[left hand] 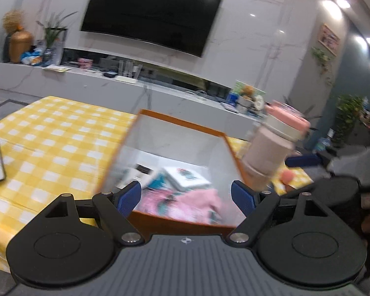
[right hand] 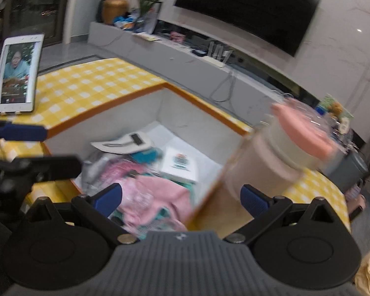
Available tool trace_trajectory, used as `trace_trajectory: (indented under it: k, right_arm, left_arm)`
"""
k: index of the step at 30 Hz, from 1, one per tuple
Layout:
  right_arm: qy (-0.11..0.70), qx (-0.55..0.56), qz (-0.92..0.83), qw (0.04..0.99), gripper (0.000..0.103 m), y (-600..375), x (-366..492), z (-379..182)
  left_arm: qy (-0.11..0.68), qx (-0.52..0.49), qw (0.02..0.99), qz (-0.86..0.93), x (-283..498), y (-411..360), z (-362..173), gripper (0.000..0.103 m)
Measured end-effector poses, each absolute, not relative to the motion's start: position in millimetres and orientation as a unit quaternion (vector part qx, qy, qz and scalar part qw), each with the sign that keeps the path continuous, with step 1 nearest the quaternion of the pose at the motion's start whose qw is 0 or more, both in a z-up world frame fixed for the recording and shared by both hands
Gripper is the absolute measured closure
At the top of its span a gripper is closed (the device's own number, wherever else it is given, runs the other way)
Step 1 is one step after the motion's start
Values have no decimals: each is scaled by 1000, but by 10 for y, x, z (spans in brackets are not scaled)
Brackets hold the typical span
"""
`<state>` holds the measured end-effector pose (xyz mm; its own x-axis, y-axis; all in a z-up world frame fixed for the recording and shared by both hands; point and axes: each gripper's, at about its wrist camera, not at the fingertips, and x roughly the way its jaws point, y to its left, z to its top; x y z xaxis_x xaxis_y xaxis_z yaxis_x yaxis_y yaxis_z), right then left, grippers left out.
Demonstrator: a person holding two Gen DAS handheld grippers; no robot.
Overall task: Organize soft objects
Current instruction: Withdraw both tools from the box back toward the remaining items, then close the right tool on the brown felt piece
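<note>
both hand-held grippers are spread wide and grip nothing: the left hand-held gripper (left hand: 186, 194) hangs over the near rim of the box (left hand: 182, 219), and the right hand-held gripper (right hand: 181, 198) hangs over that box's near right corner, its left pad above the contents and its right pad outside the wall. the box (right hand: 125, 96) is a deep, orange-rimmed bin with pale inner walls, standing on the yellow checked worktop (left hand: 56, 133) toward its right end. the soft things lie inside it, heaped against the near wall: a pink cloth (right hand: 157, 197) on top, with teal fabric (right hand: 145, 156) and greyish pieces partly under and beside it; motion blur keeps me from telling them apart further. also in the box are a white flat packet (right hand: 178, 164) near the middle of the floor and a pale curved item with a dark strip (right hand: 123, 144) toward the far left wall. the pink cloth looks light, limp and crumpled, so it should bunch up and drape when lifted; a pinch on a raised fold near its middle seems safer than at a thin edge, which may slip or drag its neighbours along. a pink-lidded bottle (left hand: 271, 148) stands just outside the box's right wall, close enough to be knocked. a tablet (right hand: 17, 74) is propped at the worktop's left end.
</note>
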<state>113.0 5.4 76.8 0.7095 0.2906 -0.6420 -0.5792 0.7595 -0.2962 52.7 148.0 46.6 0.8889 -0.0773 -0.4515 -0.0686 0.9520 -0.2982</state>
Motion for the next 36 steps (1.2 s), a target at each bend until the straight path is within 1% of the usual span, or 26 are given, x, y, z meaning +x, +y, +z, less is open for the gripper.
trace_trajectory:
  k: [4, 12, 15, 21, 23, 27, 31, 33, 36]
  right_arm:
    - [282, -227, 205, 909, 3, -433, 1136, 879]
    - [313, -148, 106, 932, 3, -1631, 1402, 801]
    - [344, -101, 62, 932, 3, -2025, 1602, 636]
    - [397, -2, -9, 918, 3, -2615, 2118, 95]
    - [414, 28, -13, 910, 3, -2735, 2331, -44]
    - [421, 84, -31, 903, 3, -2906, 2641, -206]
    - [446, 120, -83, 883, 3, -2880, 2980, -442]
    - [441, 109, -94, 886, 3, -2787, 3069, -523]
    - [440, 53, -138, 885, 3, -2650, 3215, -651]
  left_arm:
    - [240, -139, 960, -33, 477, 1167, 447, 6]
    - [259, -94, 956, -98, 530, 431, 352, 6]
    - [264, -76, 955, -114, 603, 186, 304, 6]
    - [290, -63, 943, -147, 752, -182, 95, 6]
    - [303, -53, 940, -149, 808, -276, 19, 6]
    - [328, -36, 932, -152, 896, -431, -105, 6]
    - [343, -32, 926, -155, 893, -484, -203, 6]
    - [348, -26, 924, -155, 893, -510, -237, 6]
    - [355, -16, 923, -150, 873, -519, -286, 6]
